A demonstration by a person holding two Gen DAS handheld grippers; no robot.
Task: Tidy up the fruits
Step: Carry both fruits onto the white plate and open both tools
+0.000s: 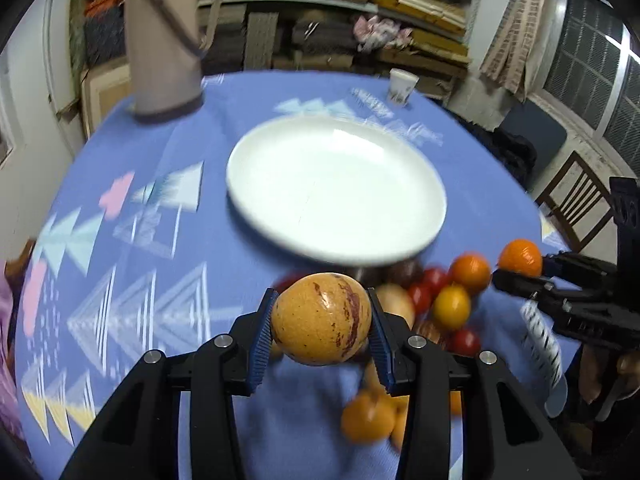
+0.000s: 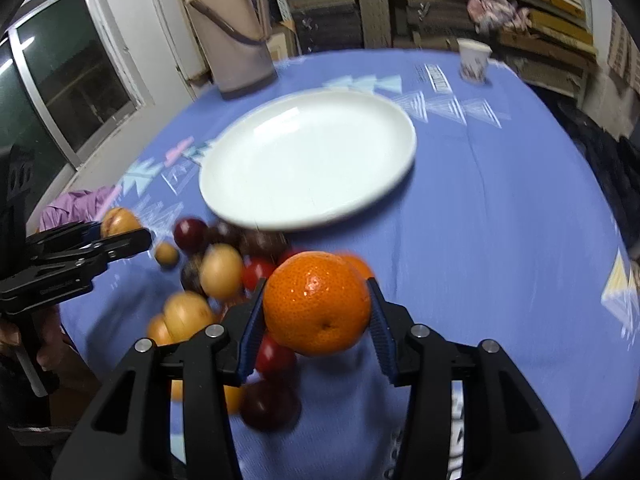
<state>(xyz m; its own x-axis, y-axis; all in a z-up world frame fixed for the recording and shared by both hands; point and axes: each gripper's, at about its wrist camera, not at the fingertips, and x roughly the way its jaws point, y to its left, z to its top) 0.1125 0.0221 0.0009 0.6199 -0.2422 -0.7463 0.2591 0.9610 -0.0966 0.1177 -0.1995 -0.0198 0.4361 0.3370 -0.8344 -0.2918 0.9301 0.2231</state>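
In the left wrist view, the left tool [image 1: 321, 322] was clenched on a smooth, egg-shaped yellow fruit [image 1: 320, 318] streaked with dark purple, its ribbed blue pads pressing both flanks, the fruit held clear above the counter [image 1: 200, 128]. Beyond it lay a round, glossy white plate [image 1: 336, 188], bare, on a blue cloth printed with pale triangles. A heap of small round fruits [image 1: 440, 300], red, orange and yellow, sat just beside the plate's near rim. A tall beige flask [image 1: 164, 40] stood at the far left edge and a paper cup [image 1: 402, 86] at the far edge, both well apart from the plate. The right tool [image 1: 520, 276] showed at the right with a fruit in it.

In the right wrist view, the right tool [image 2: 318, 312] gripped a dimpled orange [image 2: 318, 304] between its pads, above the heap. The plate [image 2: 308, 160] lay ahead. To its right the cloth stretched bare to the counter's curved edge.
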